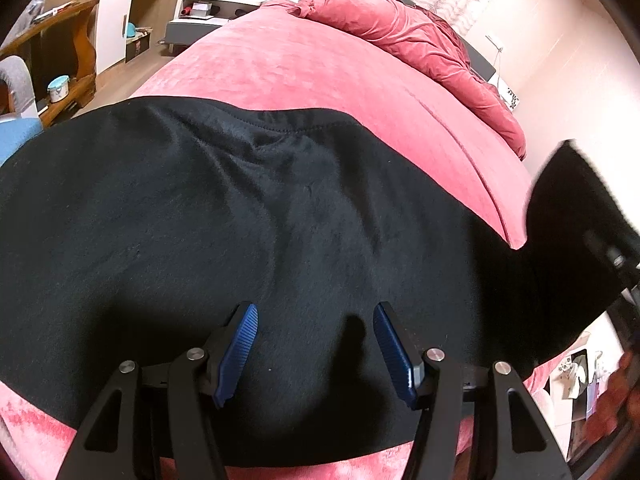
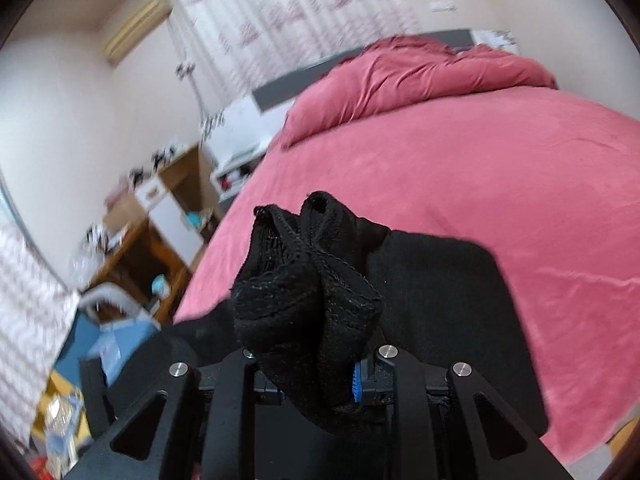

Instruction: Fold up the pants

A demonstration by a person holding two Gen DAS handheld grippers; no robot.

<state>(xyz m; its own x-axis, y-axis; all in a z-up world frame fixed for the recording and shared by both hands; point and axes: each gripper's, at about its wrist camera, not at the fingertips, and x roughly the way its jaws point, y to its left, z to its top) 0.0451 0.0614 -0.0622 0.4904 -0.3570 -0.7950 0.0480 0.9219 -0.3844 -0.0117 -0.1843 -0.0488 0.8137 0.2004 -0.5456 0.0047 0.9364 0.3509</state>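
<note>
Black pants point(image 1: 224, 216) lie spread across the pink bed point(image 1: 320, 72). The left gripper point(image 1: 316, 344) hangs just above them, its 2 blue pads point(image 1: 240, 348) wide apart and holding nothing. The right gripper point(image 2: 316, 376) is clamped on a bunched end of the pants point(image 2: 308, 280), lifted off the bed point(image 2: 480, 184).
</note>
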